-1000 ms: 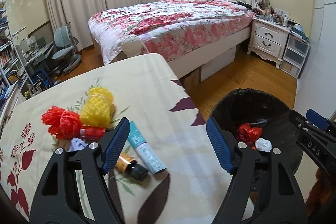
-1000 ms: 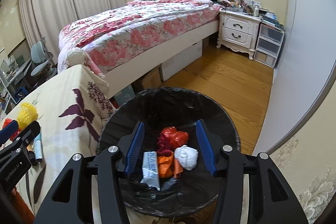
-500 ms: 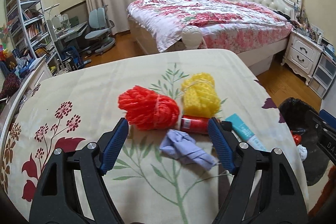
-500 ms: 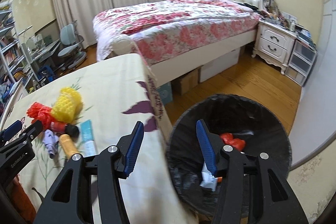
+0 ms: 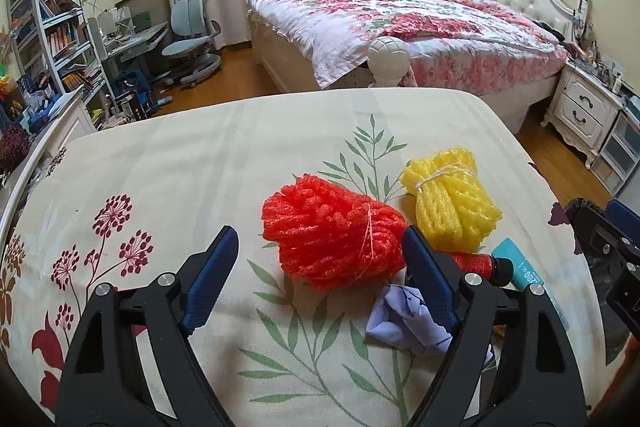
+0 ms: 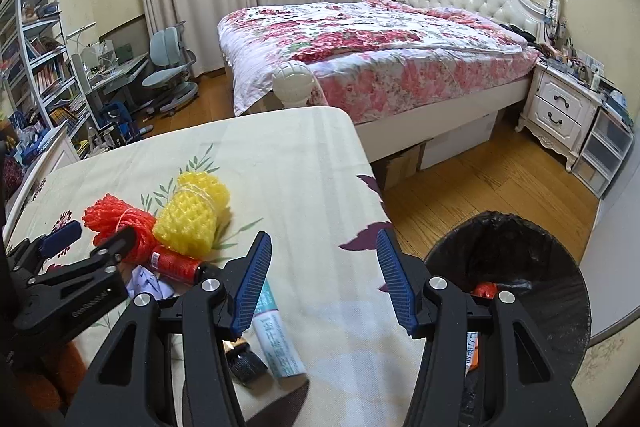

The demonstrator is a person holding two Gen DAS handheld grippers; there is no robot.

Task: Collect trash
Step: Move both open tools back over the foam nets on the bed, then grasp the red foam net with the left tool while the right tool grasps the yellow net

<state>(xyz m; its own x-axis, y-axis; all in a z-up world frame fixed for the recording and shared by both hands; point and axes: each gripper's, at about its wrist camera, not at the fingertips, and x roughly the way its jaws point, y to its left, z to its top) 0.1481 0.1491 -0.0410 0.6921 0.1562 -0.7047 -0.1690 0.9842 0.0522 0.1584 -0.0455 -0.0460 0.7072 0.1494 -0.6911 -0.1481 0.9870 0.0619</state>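
Observation:
On the floral tablecloth (image 5: 192, 163) lie a red foam-net bundle (image 5: 316, 219), a yellow one (image 5: 452, 203), a red tube with a black cap (image 5: 476, 261), a teal tube (image 5: 520, 267) and crumpled lilac paper (image 5: 400, 319). My left gripper (image 5: 320, 243) hangs just before the red bundle; its jaws are opening and do not press on it. My right gripper (image 6: 324, 239) stands open with nothing between its fingers, over the table's right edge. The teal tube (image 6: 276, 331) and a black-capped amber bottle (image 6: 244, 359) lie below its left finger. The black-lined bin (image 6: 560, 307) holds trash.
The bin stands on the wooden floor (image 6: 480, 187) just right of the table. Behind are a bed with a flowered quilt (image 6: 380, 47), a white nightstand (image 6: 560, 107), a desk with chairs (image 5: 188, 27) and bookshelves (image 5: 52, 19) at far left.
Both grippers have swung left, away from the bin. The left one now faces the red bundle with wider jaws; the right one has gone from above the bin to the table edge.

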